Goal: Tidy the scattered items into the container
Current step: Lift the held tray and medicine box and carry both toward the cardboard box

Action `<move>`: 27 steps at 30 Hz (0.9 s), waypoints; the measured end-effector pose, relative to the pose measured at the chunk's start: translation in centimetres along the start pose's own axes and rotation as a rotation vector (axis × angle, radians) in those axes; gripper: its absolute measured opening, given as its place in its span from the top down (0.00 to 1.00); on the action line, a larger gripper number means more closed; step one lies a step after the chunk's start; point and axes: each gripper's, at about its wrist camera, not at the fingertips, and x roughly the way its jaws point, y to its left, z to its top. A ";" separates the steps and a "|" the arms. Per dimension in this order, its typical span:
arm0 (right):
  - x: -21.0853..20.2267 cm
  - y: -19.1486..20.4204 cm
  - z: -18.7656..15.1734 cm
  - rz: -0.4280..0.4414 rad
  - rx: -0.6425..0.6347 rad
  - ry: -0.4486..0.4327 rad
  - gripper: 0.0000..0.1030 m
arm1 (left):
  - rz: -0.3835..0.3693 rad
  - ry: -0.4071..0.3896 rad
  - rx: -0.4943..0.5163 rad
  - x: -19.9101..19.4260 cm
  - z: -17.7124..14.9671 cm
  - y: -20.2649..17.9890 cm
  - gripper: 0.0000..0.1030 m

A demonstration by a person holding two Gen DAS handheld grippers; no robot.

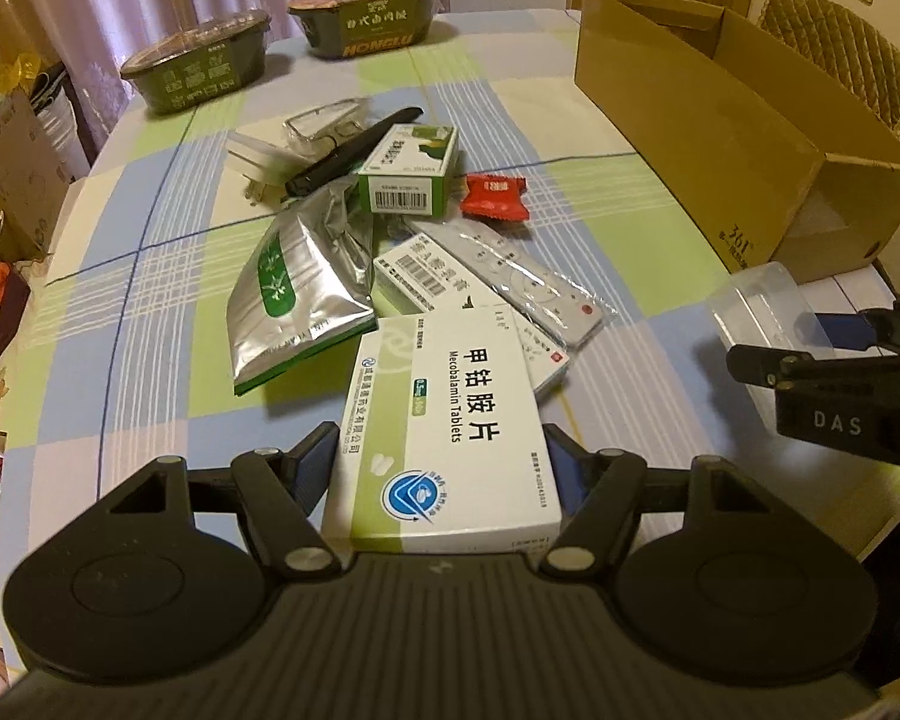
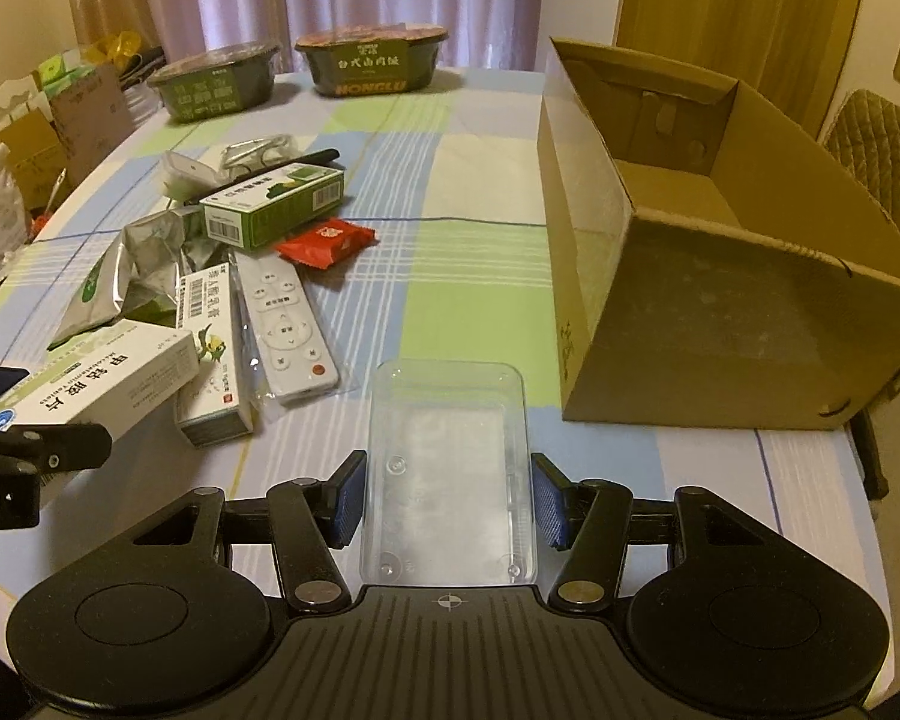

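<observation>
Near the bench's front edge, I'm clamping the tablet box (image 1: 444, 438) in the left gripper (image 1: 441, 471) and the clear tray (image 2: 450, 468) in the right gripper (image 2: 449, 501); the slick tray risks slipping before reaching the cardboard box (image 2: 744, 324).

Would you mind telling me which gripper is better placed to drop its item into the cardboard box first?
Right. The right gripper, holding the clear tray, sits close to the open cardboard box, just ahead to its right. The left gripper holds the tablet box farther off, with the right gripper between it and the box.

Two noodle bowls (image 2: 228, 79), three medicine boxes (image 1: 444, 426), one remote (image 2: 285, 327), one carton (image 2: 732, 276).
</observation>
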 end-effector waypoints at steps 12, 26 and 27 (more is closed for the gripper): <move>1.6 -0.1 -0.6 0.016 0.010 0.038 0.44 | -0.054 0.093 -0.007 4.3 0.6 0.4 0.33; -1.9 0.0 0.8 0.027 0.015 -0.053 0.44 | -0.050 0.006 0.040 -0.9 2.5 -1.1 0.35; -2.6 -0.2 0.9 0.023 0.020 -0.064 0.44 | -0.053 0.000 0.049 -1.3 2.7 -1.5 0.35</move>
